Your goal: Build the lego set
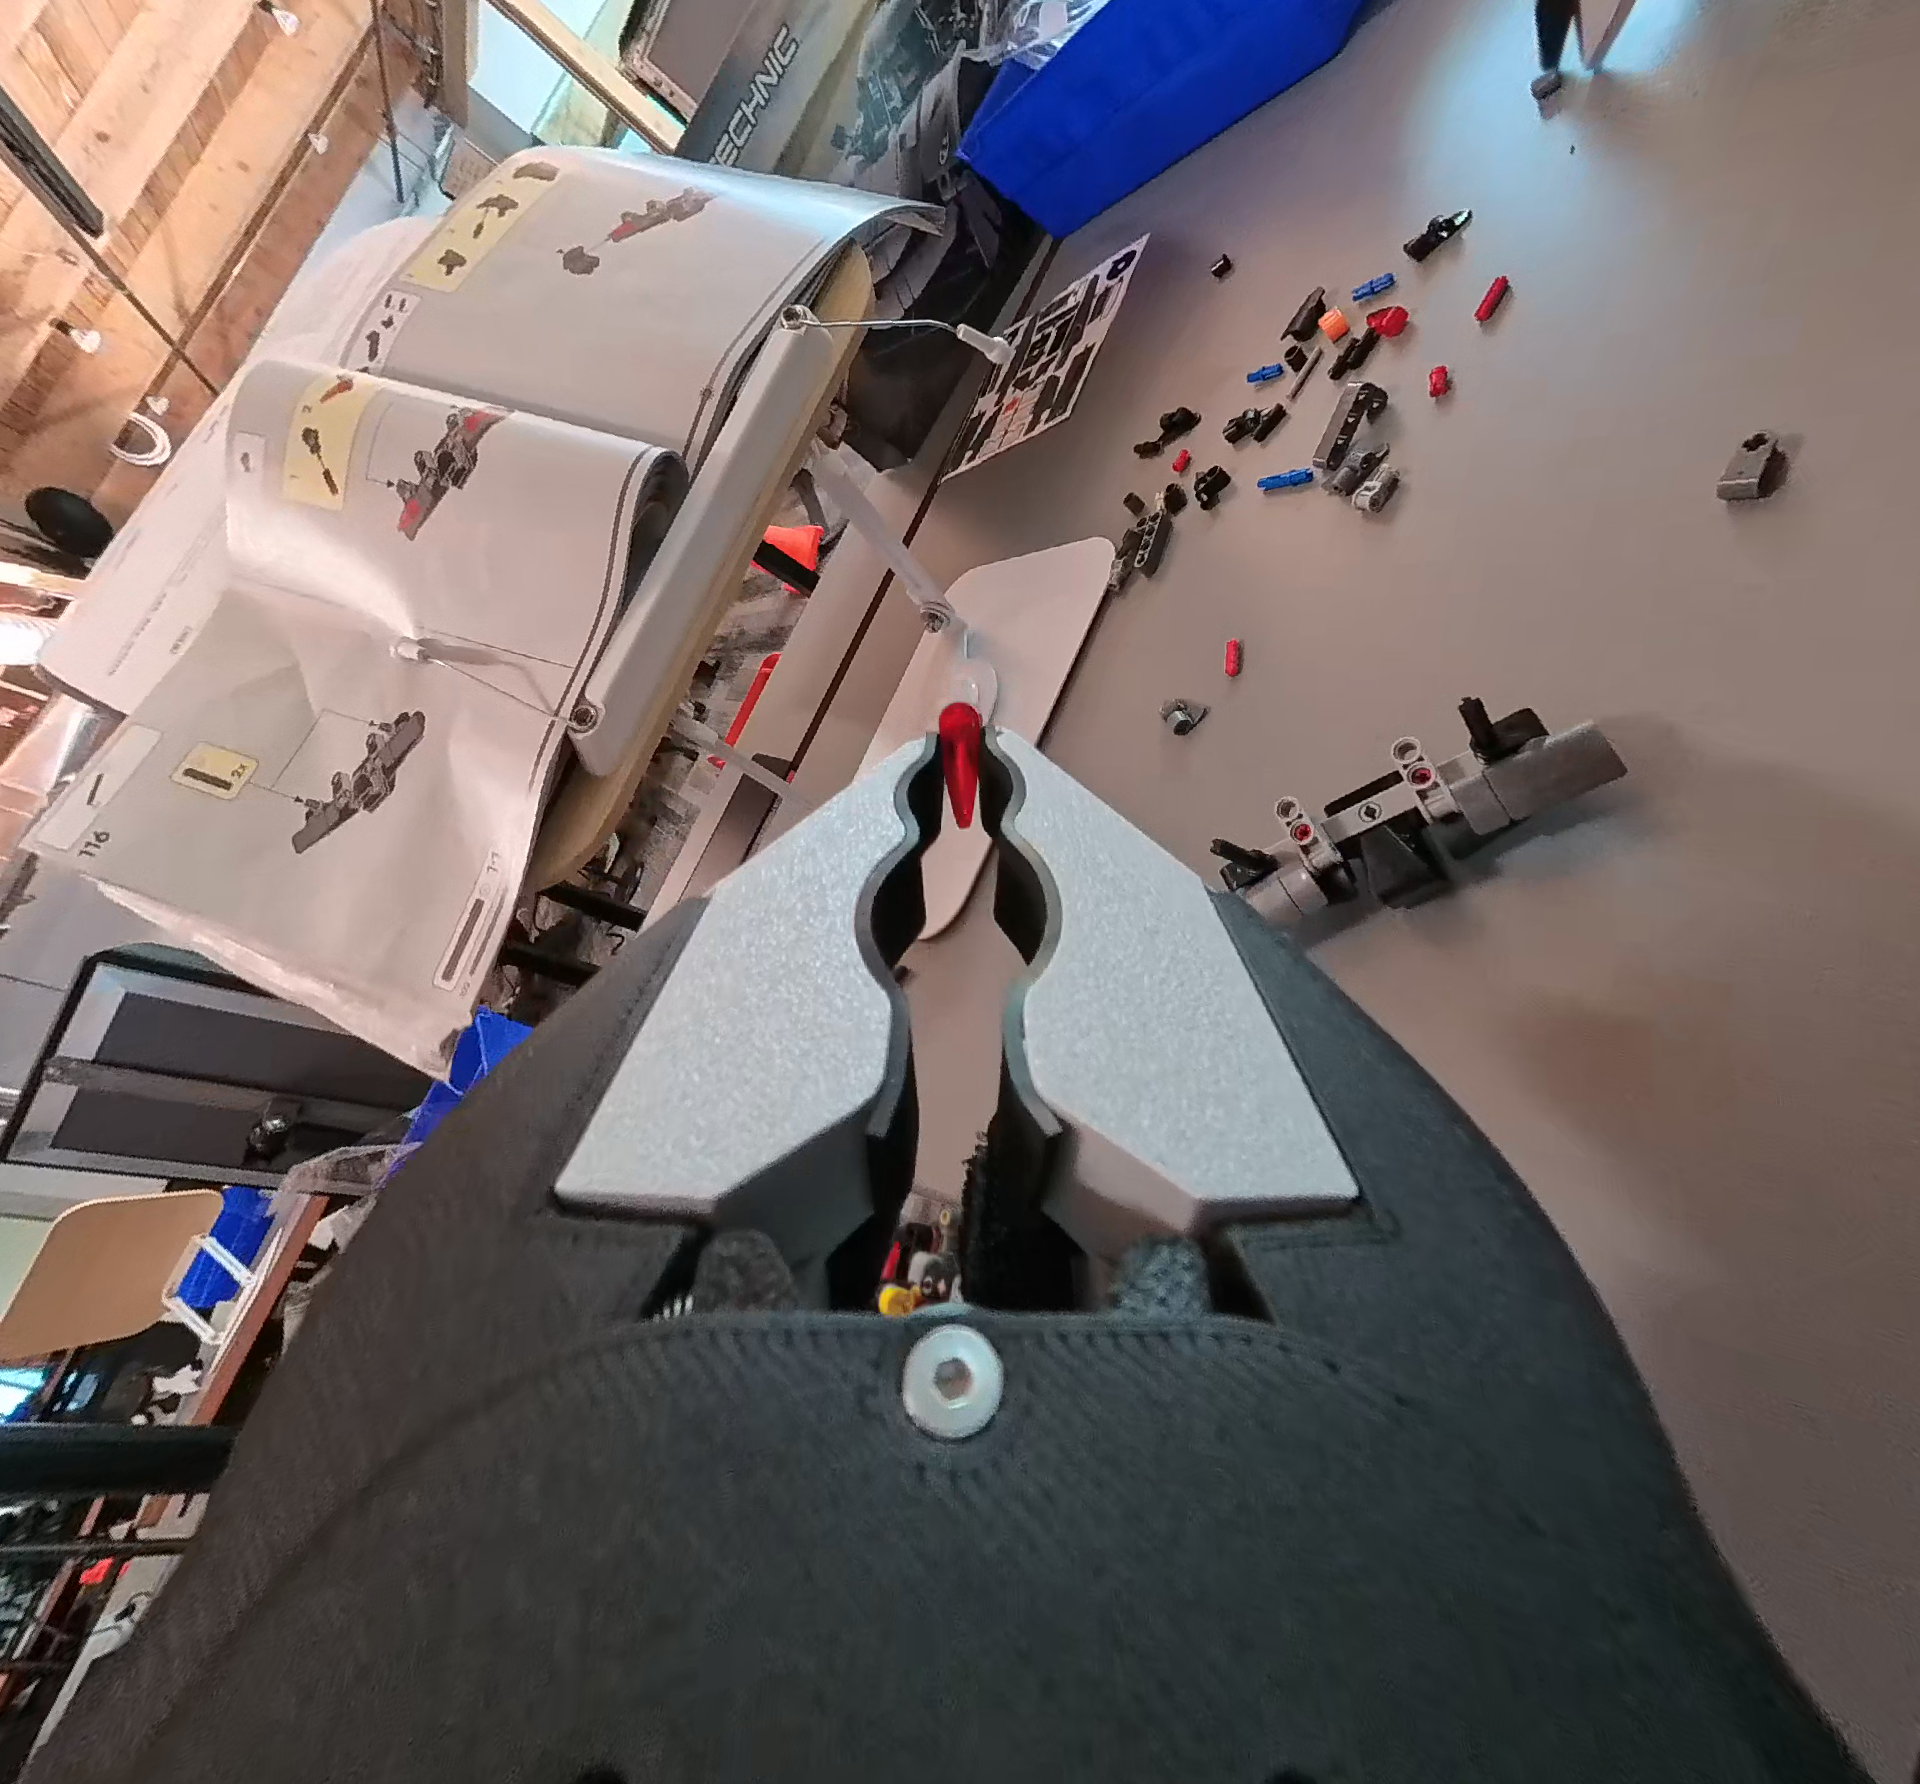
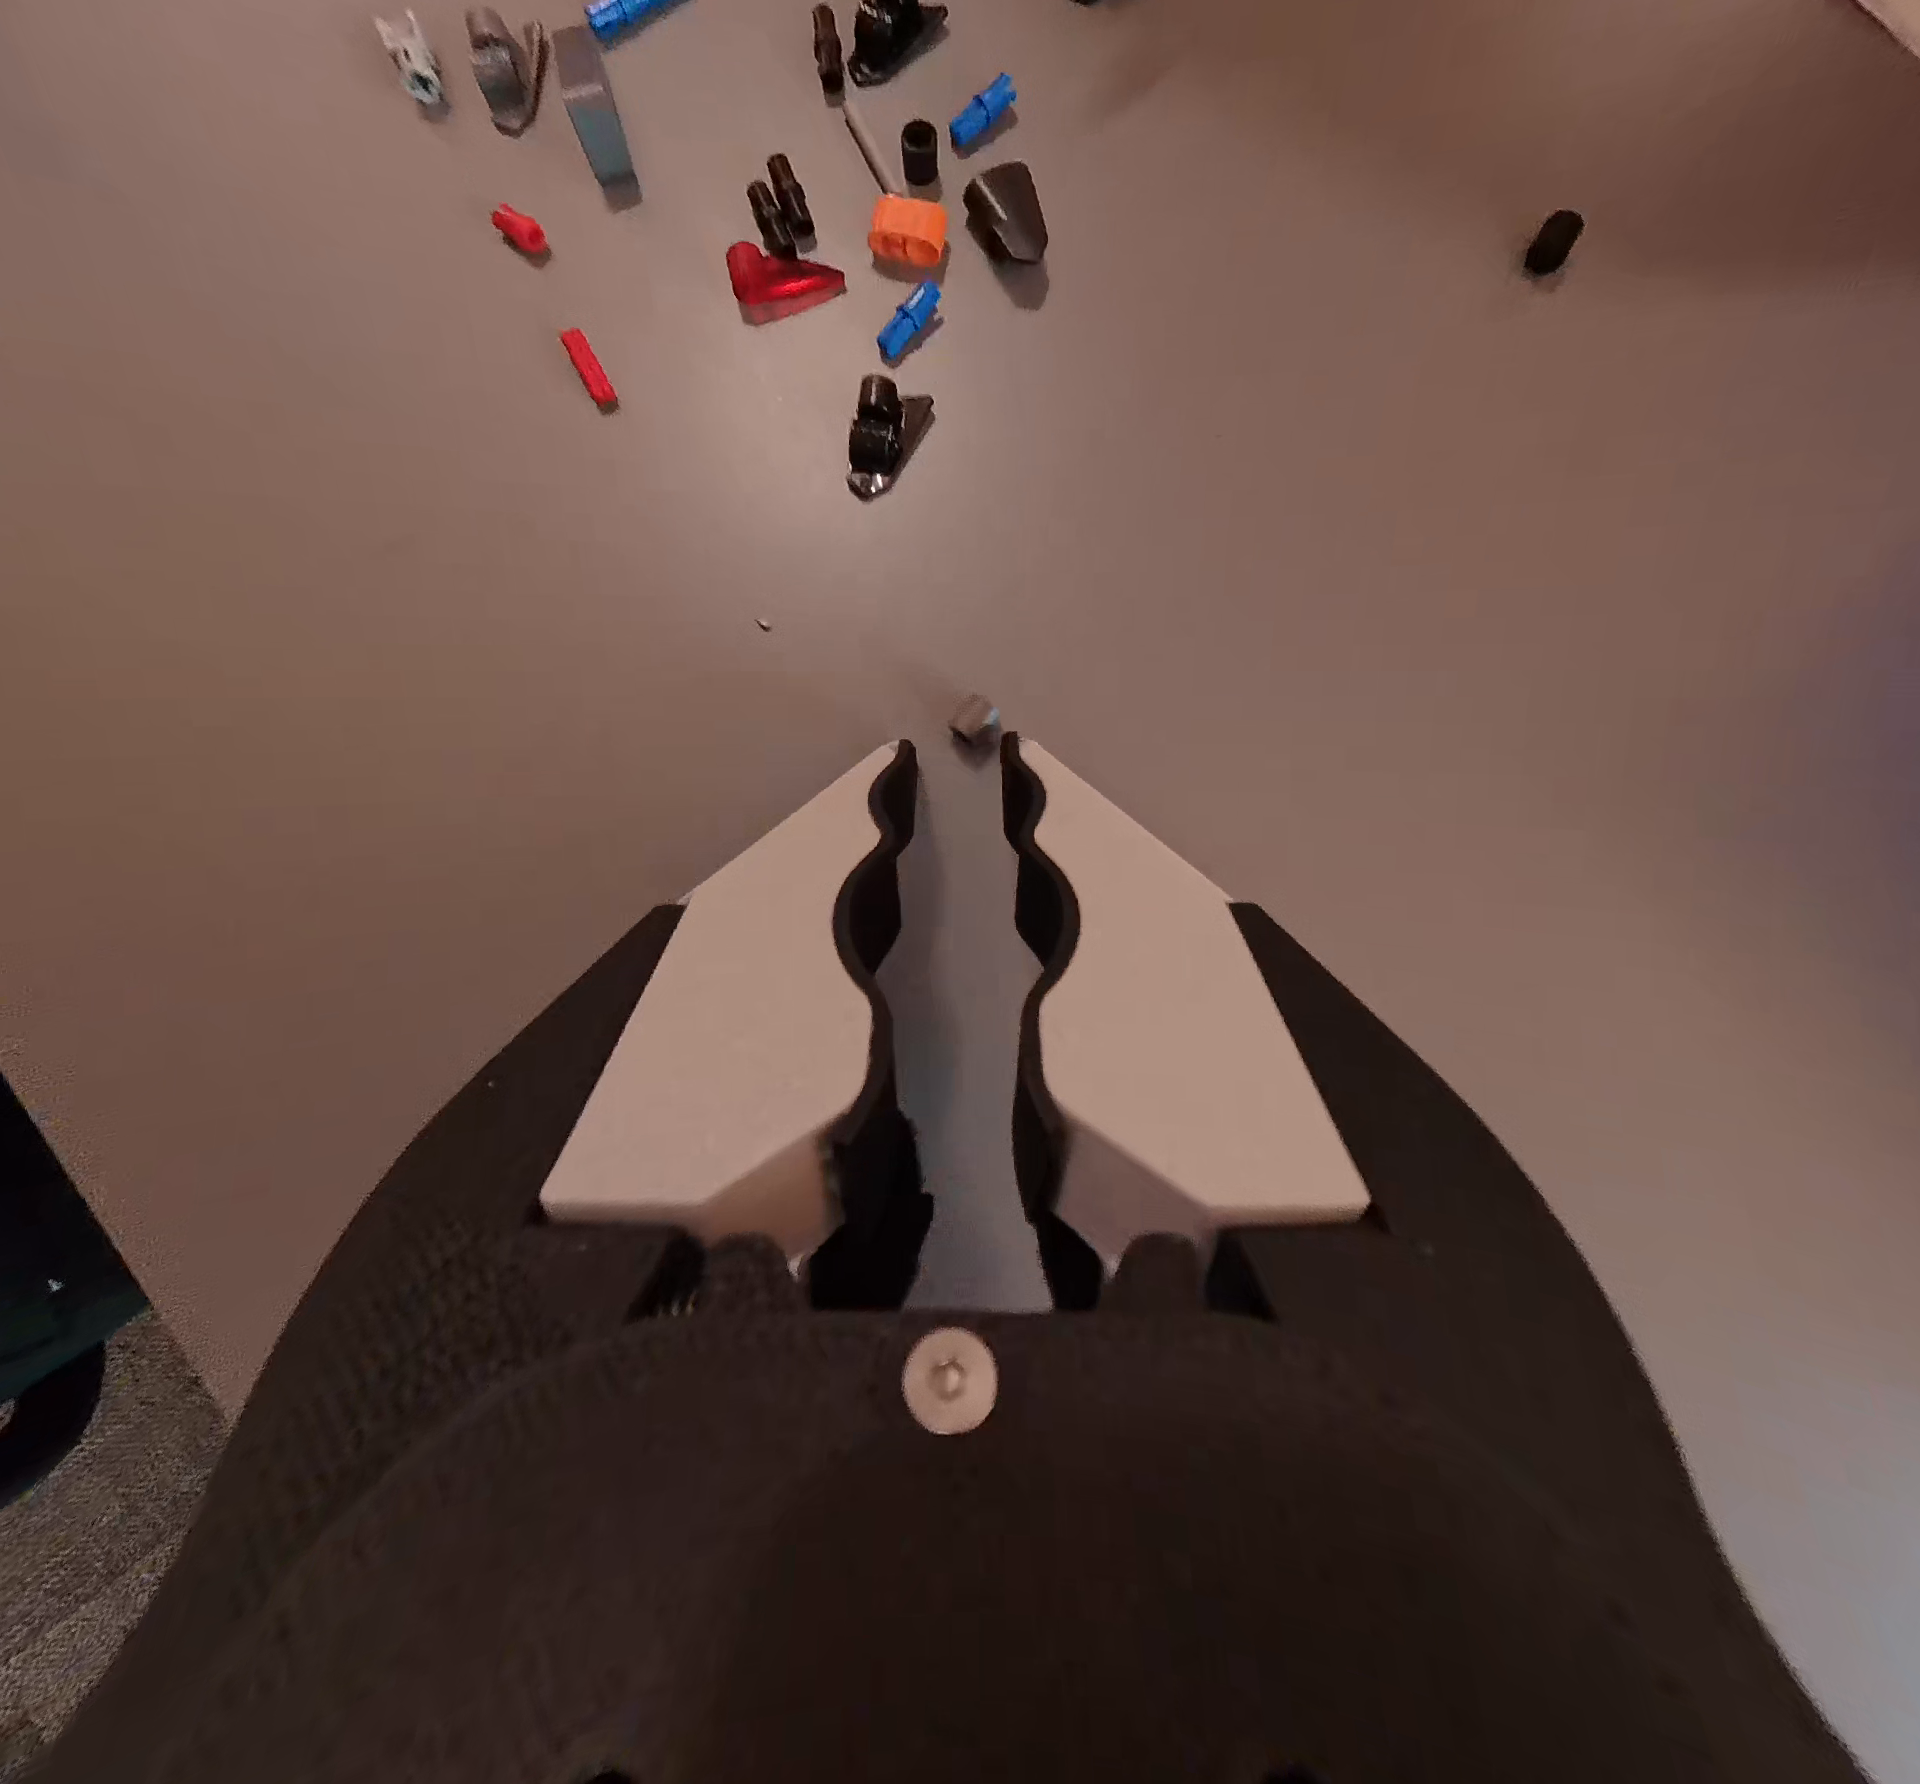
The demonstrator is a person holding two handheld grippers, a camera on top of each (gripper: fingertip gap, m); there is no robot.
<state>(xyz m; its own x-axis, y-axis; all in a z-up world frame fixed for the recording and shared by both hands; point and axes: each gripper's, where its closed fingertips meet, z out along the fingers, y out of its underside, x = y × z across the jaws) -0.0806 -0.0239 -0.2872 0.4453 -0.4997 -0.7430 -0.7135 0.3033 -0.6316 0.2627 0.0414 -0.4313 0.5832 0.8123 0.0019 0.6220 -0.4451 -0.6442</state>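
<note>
Left gripper (image 1: 961, 760) pinches a red translucent piece (image 1: 958, 766); only its view shows the instruction booklet (image 1: 416, 508). Right gripper (image 2: 958, 758) stands slightly parted, empty, just short of a small grey piece (image 2: 974, 718).

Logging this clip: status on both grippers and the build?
Left gripper shut on translucent red pointed piece. Right gripper open, empty, small grey stud just ahead. Grey-black partial assembly untouched on table; nothing blocking.

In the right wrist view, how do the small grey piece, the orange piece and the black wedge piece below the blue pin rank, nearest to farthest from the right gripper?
1. Small grey piece, just ahead of the right gripper.
2. Black wedge piece, farther ahead, slightly left.
3. Orange piece, beyond it, in the scattered pile.
</note>
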